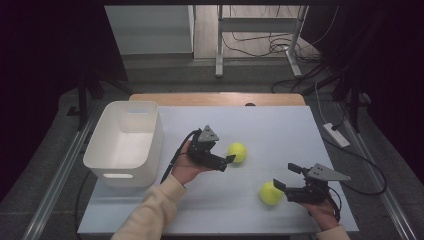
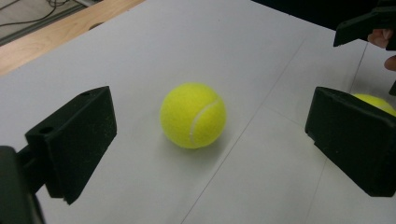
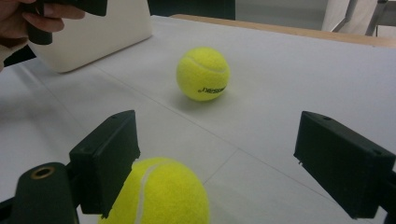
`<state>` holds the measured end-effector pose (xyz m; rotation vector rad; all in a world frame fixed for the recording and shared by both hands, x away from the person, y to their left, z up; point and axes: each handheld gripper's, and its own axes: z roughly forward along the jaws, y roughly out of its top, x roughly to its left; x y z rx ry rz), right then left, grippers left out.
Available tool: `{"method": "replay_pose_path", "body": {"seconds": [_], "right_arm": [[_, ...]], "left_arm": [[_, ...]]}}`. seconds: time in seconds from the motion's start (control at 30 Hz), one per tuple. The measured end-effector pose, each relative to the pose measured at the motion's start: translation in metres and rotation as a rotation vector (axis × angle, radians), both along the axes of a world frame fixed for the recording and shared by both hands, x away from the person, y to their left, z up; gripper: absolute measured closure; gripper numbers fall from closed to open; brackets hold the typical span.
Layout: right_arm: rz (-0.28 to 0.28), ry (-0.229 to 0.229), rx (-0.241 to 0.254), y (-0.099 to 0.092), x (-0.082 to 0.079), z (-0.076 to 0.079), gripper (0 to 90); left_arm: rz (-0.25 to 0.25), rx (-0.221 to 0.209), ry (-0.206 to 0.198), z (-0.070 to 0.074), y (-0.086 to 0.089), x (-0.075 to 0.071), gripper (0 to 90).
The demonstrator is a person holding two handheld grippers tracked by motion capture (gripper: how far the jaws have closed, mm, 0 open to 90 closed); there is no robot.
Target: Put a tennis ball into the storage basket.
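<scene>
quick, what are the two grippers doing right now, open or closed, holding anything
Left gripper: open, holding nothing, one tennis ball ahead of its jaws.
Right gripper: open, holding nothing, the nearer ball low between its jaws.

You have two tennis balls on the table: the far ball (image 1: 237,152), which your left gripper view shows between the jaws ahead (image 2: 193,115), and the near ball (image 1: 271,193), low at the front of your right gripper view (image 3: 159,193). You have one white bin (image 1: 125,144) at the left side of the table. You hold two grippers, one in each hand: the left gripper (image 1: 224,162) and the right gripper (image 1: 287,177). One white table (image 1: 280,125) carries all of it.
</scene>
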<state>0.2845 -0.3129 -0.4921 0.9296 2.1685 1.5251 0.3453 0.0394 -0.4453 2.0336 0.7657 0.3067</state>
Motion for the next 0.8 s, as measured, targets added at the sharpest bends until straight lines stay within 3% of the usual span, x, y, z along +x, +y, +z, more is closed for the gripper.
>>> {"method": "replay_pose_path", "body": {"seconds": [0.8], "right_arm": [[0.001,0.0,0.005,0.0,0.001,0.0,13.4]], "left_arm": [[0.005,0.055,0.057,-0.008,-0.021,0.029,3.1]]}}
